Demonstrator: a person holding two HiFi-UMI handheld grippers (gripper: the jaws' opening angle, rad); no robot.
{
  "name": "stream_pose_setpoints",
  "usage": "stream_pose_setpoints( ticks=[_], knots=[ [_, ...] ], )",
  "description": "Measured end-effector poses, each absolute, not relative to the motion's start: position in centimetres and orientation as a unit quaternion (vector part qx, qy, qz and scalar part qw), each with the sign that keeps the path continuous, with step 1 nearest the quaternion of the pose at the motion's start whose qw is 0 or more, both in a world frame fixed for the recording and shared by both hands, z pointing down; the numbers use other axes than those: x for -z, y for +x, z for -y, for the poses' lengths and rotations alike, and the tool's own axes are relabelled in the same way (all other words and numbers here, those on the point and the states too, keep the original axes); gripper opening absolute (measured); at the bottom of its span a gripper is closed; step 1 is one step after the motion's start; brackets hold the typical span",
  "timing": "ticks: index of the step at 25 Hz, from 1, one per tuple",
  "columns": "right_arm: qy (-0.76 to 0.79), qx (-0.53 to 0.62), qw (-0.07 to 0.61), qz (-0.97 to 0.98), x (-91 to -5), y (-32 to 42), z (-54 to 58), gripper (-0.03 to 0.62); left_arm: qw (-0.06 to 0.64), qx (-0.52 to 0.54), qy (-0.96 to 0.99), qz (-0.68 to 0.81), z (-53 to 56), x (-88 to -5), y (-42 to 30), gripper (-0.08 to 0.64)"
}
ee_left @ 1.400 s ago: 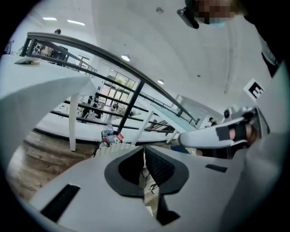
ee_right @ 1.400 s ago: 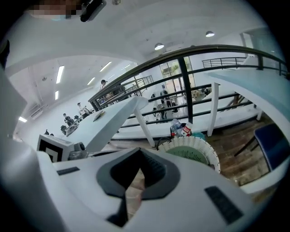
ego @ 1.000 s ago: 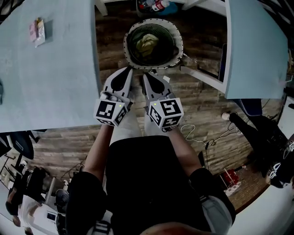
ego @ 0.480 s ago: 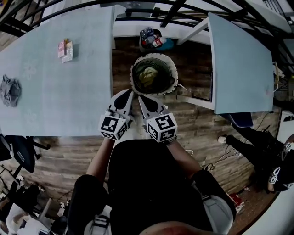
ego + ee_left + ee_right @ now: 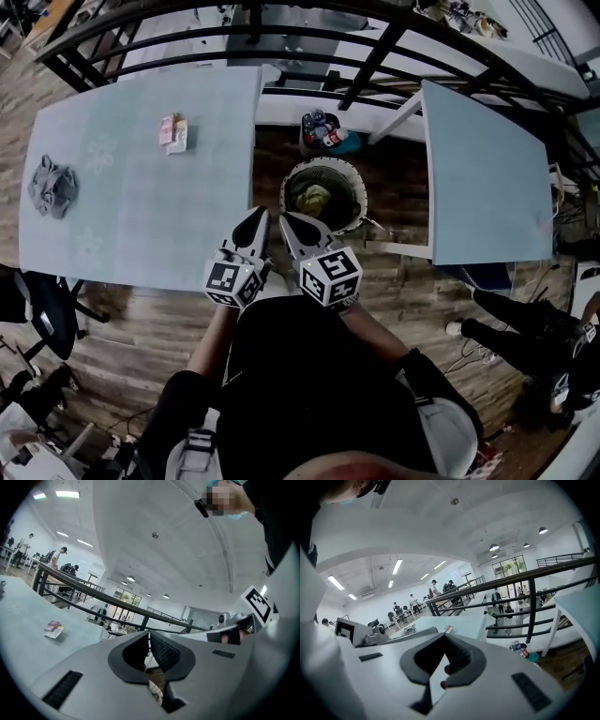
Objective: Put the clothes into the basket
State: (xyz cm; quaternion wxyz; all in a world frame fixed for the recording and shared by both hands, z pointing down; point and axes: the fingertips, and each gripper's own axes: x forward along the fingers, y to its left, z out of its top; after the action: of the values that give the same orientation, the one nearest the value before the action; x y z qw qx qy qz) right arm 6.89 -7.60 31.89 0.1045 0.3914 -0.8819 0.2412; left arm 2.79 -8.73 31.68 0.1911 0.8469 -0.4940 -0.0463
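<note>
A round woven basket (image 5: 323, 194) stands on the wooden floor between two tables, with a yellow-green garment (image 5: 315, 197) inside it. A grey garment (image 5: 49, 185) lies crumpled at the far left of the left table (image 5: 141, 206). My left gripper (image 5: 260, 215) and right gripper (image 5: 284, 218) are side by side in front of my body, both pointing toward the basket from its near left. Both are shut and hold nothing. In the left gripper view its jaws (image 5: 149, 633) meet at the tips. The right gripper's jaws (image 5: 444, 635) also meet in its own view.
A small pink and white packet (image 5: 173, 131) lies on the left table. A bin of bottles (image 5: 323, 131) stands behind the basket. The right table (image 5: 478, 178) is to the basket's right, and a black railing (image 5: 281, 37) runs along the back. Chairs and cables are on the floor nearby.
Both grippers have risen together away from the basket, still shut. The head view has pulled back, so the basket looks smaller and the grey garment on the left table has come into view.
</note>
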Motion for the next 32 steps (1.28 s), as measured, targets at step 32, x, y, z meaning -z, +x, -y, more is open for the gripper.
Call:
stream_pose_setpoints(
  ticks=[32],
  knots=[
    [0.326, -0.119, 0.006, 0.938, -18.3, 1.8, 6.1, 0.008, 0.059, 0.105, 0.82, 0.559, 3.2, -18.6, -3.3, 0.021]
  ],
)
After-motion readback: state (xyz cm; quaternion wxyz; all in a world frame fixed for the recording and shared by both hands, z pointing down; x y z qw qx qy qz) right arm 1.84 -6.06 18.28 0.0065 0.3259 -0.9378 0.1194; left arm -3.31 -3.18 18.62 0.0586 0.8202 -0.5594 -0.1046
